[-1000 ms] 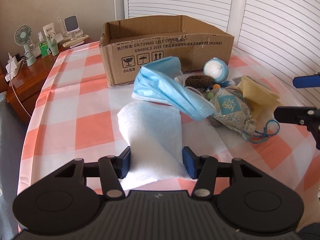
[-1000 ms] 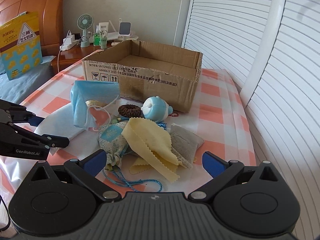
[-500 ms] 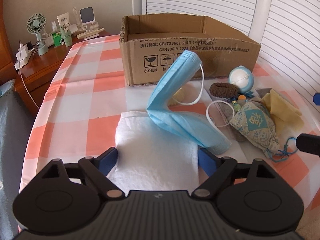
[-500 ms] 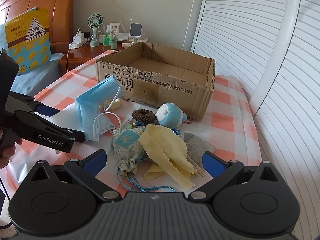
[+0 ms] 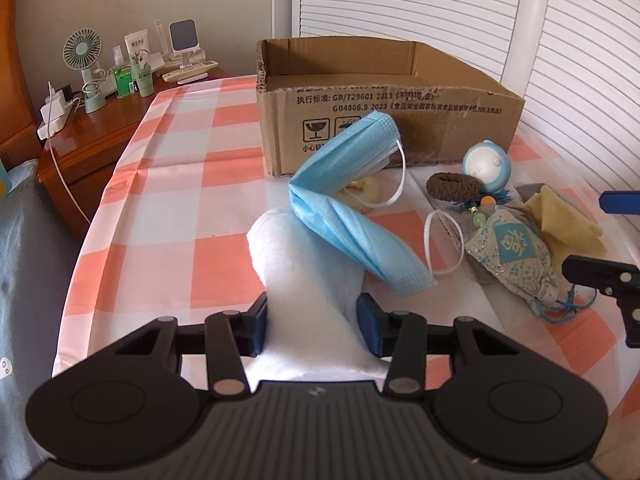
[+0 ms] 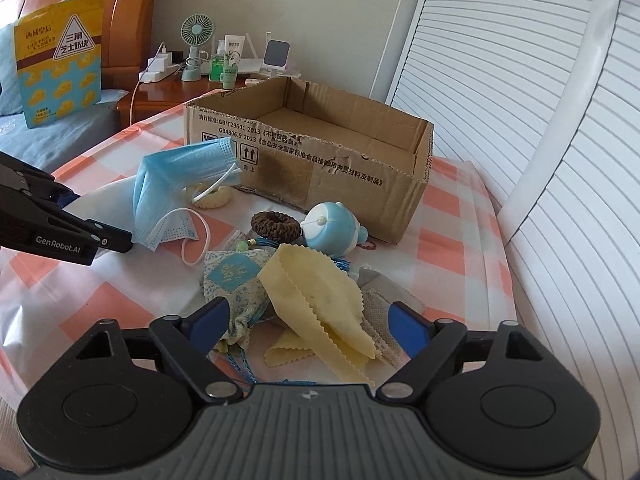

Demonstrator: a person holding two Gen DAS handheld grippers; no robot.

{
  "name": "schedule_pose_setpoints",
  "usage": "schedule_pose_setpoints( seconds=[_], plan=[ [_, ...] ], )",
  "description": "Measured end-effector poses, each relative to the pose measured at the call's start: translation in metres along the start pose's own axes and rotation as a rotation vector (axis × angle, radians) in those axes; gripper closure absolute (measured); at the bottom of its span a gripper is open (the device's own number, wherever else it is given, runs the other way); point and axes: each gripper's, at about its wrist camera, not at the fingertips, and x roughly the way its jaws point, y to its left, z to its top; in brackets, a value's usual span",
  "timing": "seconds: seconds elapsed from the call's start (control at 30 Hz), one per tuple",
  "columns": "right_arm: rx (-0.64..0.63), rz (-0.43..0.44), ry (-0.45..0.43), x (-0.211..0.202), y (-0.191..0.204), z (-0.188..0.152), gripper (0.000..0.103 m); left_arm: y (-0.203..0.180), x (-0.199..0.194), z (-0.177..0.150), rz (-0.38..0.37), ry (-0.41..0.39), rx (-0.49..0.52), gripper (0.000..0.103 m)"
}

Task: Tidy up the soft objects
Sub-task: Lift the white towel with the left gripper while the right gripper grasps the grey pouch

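2 fingers of the left gripper (image 5: 311,330) are pinching the white cloth (image 5: 304,280), its length running toward the cardboard box (image 5: 384,104); the right gripper (image 6: 308,326) is gaping wide.

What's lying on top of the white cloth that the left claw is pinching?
A blue face mask, folded and propped up, rests across the white cloth held by the left claw. The cloth beneath the mask is covered.

A green desk fan (image 5: 82,67), bottles (image 5: 122,83) and a phone stand (image 5: 183,40) crowd the wooden nightstand (image 5: 92,132).
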Motion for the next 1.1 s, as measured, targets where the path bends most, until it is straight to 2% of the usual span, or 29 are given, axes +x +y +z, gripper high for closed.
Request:
schedule_pose_setpoints(
  seconds=[0.1,0.17,0.2,0.27,0.33,0.57,0.73,0.83,0.93,1.1],
  plan=[
    [-0.014,-0.003,0.015,0.011,0.001,0.0,0.029,-0.001,0.001,0.001,0.002,0.001,0.001,0.058],
    [-0.011,0.003,0.018,0.015,0.0,0.0,0.048,0.0,0.001,0.001,0.003,0.003,0.0,0.058],
    [-0.007,0.006,0.019,0.016,-0.001,0.0,0.051,0.0,0.001,0.002,0.002,0.004,0.0,0.058],
    [-0.005,0.0,0.017,0.016,-0.002,0.0,0.067,0.0,0.001,0.002,0.003,0.006,0.001,0.058],
    [-0.01,-0.004,0.023,0.015,-0.004,0.001,0.077,-0.001,0.001,0.002,0.004,0.01,0.002,0.058],
    [0.027,-0.019,-0.007,0.001,-0.014,0.002,0.092,-0.001,0.001,0.003,-0.002,0.016,0.01,0.06],
    [0.044,0.006,-0.013,-0.011,-0.017,0.003,0.093,-0.001,-0.001,0.001,-0.004,0.019,0.019,0.06],
    [0.056,0.027,0.007,-0.013,-0.017,0.001,0.089,-0.002,-0.002,-0.001,-0.004,0.02,0.024,0.06],
    [0.081,0.022,-0.001,-0.018,-0.021,0.0,0.068,0.0,-0.004,-0.002,-0.005,0.02,0.018,0.06],
    [0.143,-0.023,-0.024,-0.022,-0.038,0.007,0.057,0.0,-0.005,-0.003,-0.005,0.021,0.02,0.06]
  ],
)
